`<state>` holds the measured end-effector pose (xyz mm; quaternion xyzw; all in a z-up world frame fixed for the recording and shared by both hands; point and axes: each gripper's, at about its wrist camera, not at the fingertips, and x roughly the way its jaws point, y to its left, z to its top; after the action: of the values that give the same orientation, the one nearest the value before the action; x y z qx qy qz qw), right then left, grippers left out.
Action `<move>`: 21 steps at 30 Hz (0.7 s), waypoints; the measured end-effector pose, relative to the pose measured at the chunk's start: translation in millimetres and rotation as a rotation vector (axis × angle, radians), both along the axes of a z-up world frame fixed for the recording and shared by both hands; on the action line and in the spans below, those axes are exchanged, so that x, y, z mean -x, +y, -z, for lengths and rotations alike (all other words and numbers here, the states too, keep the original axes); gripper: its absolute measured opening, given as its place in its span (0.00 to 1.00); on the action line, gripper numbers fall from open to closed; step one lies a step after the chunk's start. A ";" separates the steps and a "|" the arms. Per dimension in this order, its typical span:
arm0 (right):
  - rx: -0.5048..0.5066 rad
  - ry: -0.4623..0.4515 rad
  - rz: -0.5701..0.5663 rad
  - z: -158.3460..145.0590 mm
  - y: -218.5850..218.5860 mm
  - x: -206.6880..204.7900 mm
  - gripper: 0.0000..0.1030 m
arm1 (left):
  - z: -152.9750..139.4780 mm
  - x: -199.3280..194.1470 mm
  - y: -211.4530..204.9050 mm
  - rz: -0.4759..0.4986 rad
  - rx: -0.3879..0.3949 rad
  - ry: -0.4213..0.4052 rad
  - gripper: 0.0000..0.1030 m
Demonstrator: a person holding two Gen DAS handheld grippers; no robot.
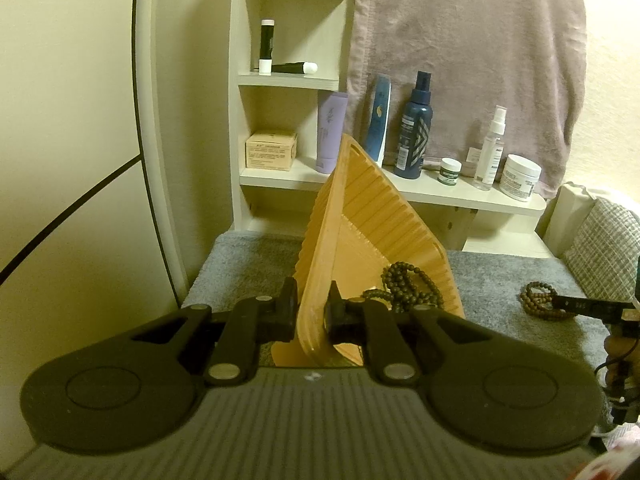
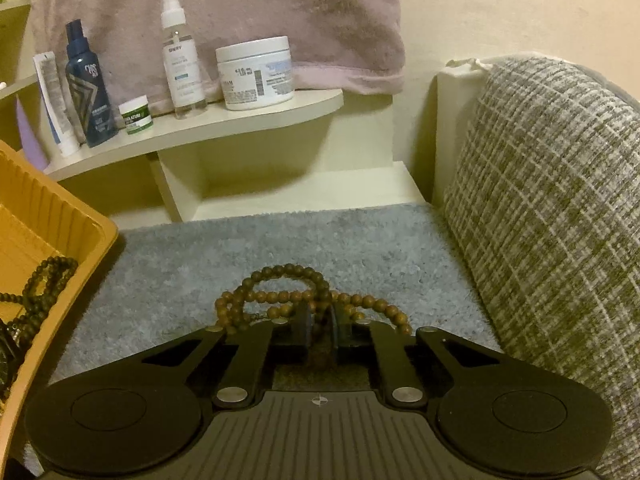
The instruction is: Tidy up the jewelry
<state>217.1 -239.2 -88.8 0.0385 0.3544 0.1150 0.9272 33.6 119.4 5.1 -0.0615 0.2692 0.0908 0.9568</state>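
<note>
Here my left gripper (image 1: 311,312) clamps the tilted orange tray's (image 1: 360,208) rim (dark beads (image 1: 404,288) inside). My right gripper (image 2: 320,330) pinches the brown bead string (image 2: 280,296) on the grey mat (image 2: 200,256).

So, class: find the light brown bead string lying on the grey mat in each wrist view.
Left wrist view: light brown bead string at far right, on the mat, right gripper reaching it.
Right wrist view: bottom centre, between the jaws.
Shared landmark: orange tray, left of the beads.
</note>
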 end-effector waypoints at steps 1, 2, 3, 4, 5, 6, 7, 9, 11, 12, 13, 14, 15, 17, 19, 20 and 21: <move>-0.001 -0.001 -0.001 0.0 -0.1 0.3 0.07 | 0.0 0.2 0.3 0.000 -0.001 0.000 0.11; -0.002 -0.004 -0.001 -0.3 -0.4 0.8 0.06 | 0.0 0.3 0.8 -0.001 0.000 0.000 0.11; -0.004 -0.010 0.000 -1.1 -1.0 1.9 0.05 | -0.1 -0.1 0.0 0.000 0.001 0.000 0.11; -0.005 -0.019 0.001 -2.3 -1.7 3.3 0.05 | -0.1 0.2 0.4 0.000 0.000 0.001 0.11; -0.006 -0.028 0.000 -3.8 -2.3 4.4 0.05 | 0.0 0.0 0.1 0.000 0.001 0.001 0.11; -0.005 -0.037 0.000 -5.4 -3.1 6.5 0.05 | 0.0 0.0 0.2 0.000 0.001 0.001 0.11; -0.003 -0.048 -0.001 -7.5 -3.6 7.9 0.05 | 0.0 0.1 0.3 -0.001 0.001 0.001 0.11; -0.007 -0.068 -0.004 -12.1 -4.7 10.1 0.05 | -0.1 -0.2 -0.1 -0.001 0.000 0.001 0.11; -0.013 -0.085 -0.005 -17.0 -5.9 12.1 0.05 | -0.1 -0.1 -0.1 0.000 0.001 0.000 0.11; -0.017 -0.095 -0.005 -19.9 -6.4 13.2 0.05 | -0.1 -0.1 0.0 -0.001 0.001 0.001 0.11; -0.020 -0.102 -0.005 -22.6 -6.7 14.2 0.05 | -0.1 -0.2 -0.3 -0.001 0.001 0.000 0.11; -0.022 -0.111 -0.006 -25.6 -7.0 15.5 0.05 | -0.2 0.1 0.2 -0.001 0.001 0.000 0.11; -0.025 -0.119 -0.008 -28.4 -6.9 16.4 0.05 | -0.1 -0.3 -0.3 -0.001 0.000 0.000 0.11; -0.025 -0.136 -0.017 -34.3 -5.9 17.9 0.05 | -0.3 0.1 0.2 0.000 0.001 0.000 0.11; -0.022 -0.155 -0.026 -40.8 -3.7 19.6 0.05 | -0.3 -0.1 -0.4 0.000 0.000 0.000 0.11; -0.020 -0.164 -0.032 -43.8 -2.5 20.6 0.05 | -0.3 -0.1 -0.5 0.000 0.000 0.000 0.11; -0.020 -0.173 -0.039 -46.8 -1.3 21.6 0.05 | -0.2 -0.1 -0.6 0.000 -0.001 0.000 0.11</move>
<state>195.5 -240.5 -42.0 0.0308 0.2727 0.1395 0.9514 33.7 118.8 5.3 -0.0610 0.2693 0.0909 0.9568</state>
